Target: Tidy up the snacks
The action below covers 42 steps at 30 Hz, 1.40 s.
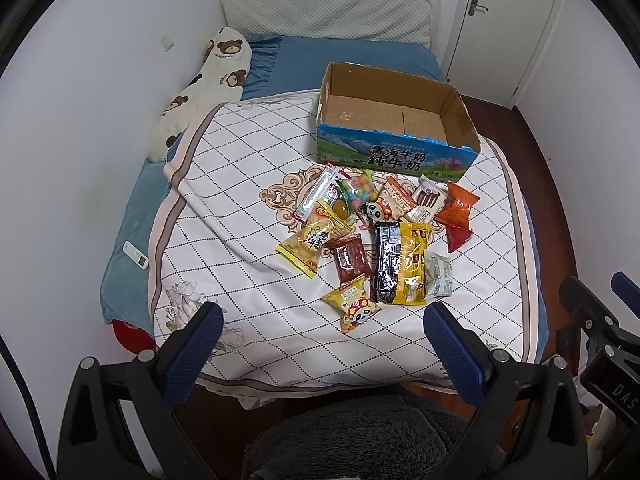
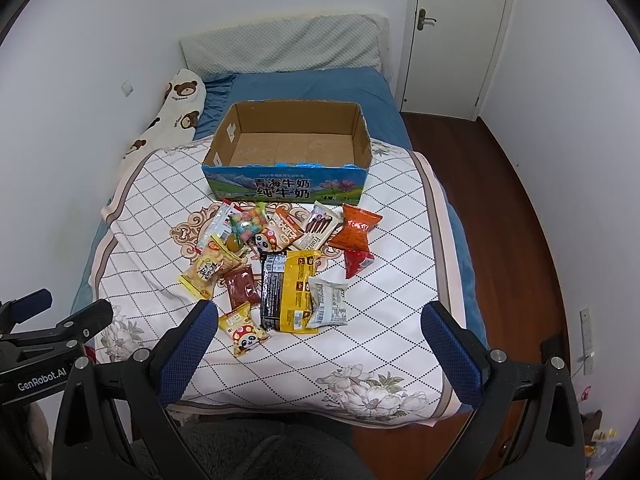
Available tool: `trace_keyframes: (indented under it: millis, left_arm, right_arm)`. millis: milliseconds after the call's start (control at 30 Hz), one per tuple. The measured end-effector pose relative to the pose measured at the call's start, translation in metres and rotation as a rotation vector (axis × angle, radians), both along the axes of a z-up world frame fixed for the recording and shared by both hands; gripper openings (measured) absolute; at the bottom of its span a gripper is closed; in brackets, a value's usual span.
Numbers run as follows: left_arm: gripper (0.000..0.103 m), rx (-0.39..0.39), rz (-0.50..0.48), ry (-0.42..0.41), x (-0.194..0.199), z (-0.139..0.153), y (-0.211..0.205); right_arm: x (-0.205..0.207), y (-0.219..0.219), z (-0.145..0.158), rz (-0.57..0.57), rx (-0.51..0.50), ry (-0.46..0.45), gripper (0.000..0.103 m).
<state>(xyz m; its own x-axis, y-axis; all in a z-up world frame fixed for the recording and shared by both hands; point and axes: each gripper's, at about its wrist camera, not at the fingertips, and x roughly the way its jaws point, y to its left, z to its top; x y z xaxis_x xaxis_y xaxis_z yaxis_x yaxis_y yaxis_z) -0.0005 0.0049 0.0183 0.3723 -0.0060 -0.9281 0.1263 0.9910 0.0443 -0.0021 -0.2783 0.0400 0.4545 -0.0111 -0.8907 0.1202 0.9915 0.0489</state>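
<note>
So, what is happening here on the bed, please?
A person holds two grippers above the foot of a bed, and neither holds anything. The left gripper and the right gripper are both open. A pile of snack packets lies loose on the quilt. Behind the pile stands an open cardboard box, and nothing is inside it. No snack has gone into the box yet.

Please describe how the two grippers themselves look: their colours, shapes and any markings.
Both the left gripper and the right gripper have black triangular plastic frames with silver bolts and two fingers with dark blue textured pads. White lettering "GenRobot.AI" marks the left gripper's side in the right wrist view. No sleeves show.
</note>
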Motion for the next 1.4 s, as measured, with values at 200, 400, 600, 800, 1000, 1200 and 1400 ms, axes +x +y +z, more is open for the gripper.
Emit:
trace_keyframes:
  millis: [200, 400, 600, 800, 1000, 1200, 1400]
  left_arm:
    - [0.103, -0.002, 0.0, 0.0, -0.001, 0.0, 0.003]
    - [0.103, -0.003, 0.0, -0.004, -0.004, 0.0, 0.005]
    - [0.103, -0.003, -0.001, -0.01, -0.007, 0.0, 0.006]
    - [0.103, -0.005, -0.001, -0.017, -0.01, 0.001, 0.008]
    - [0.103, -0.008, -0.004, -0.022, -0.01, 0.003, 0.009]
    - [0.103, -0.008, -0.005, -0.028, -0.01, 0.006, 0.009]
    - [0.103, -0.009, -0.009, -0.034, -0.01, 0.008, 0.008]
  right_arm:
    - [-0.002, -0.002, 0.003, -0.002, 0.005, -0.007, 0.103]
    - [-0.005, -0.001, 0.005, -0.005, 0.002, -0.016, 0.103]
    - [-0.005, -0.001, 0.006, -0.006, 0.001, -0.017, 0.103]
    - [-0.006, -0.001, 0.009, -0.009, -0.001, -0.025, 0.103]
    - [-0.007, 0.001, 0.012, -0.012, -0.004, -0.035, 0.103]
    - [-0.009, 0.002, 0.014, -0.014, -0.002, -0.044, 0.103]
    - [-0.012, 0.003, 0.014, -0.012, -0.002, -0.049, 0.103]
